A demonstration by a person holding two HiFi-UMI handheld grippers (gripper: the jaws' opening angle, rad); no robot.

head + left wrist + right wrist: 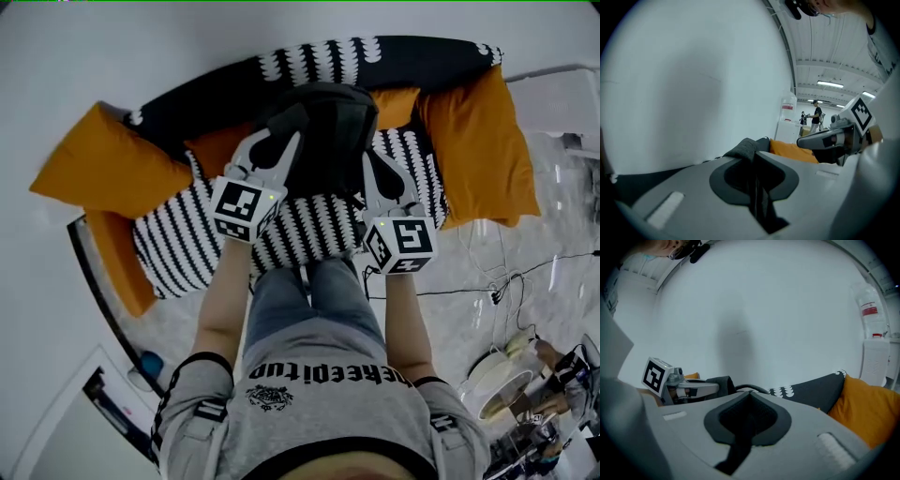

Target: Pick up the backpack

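A dark grey backpack hangs in front of the black-and-white patterned sofa, held between both grippers. My left gripper grips its left side. In the left gripper view the left gripper is shut on a fold of grey backpack fabric. My right gripper holds the backpack's right side. In the right gripper view the right gripper is shut on a dark strap running down between its jaws. Each gripper shows in the other's view: the right gripper and the left gripper.
Orange cushions lie at the sofa's left and right ends. Cables trail over the pale floor on the right, beside cluttered gear. A white wall stands behind the sofa. Two people stand far off.
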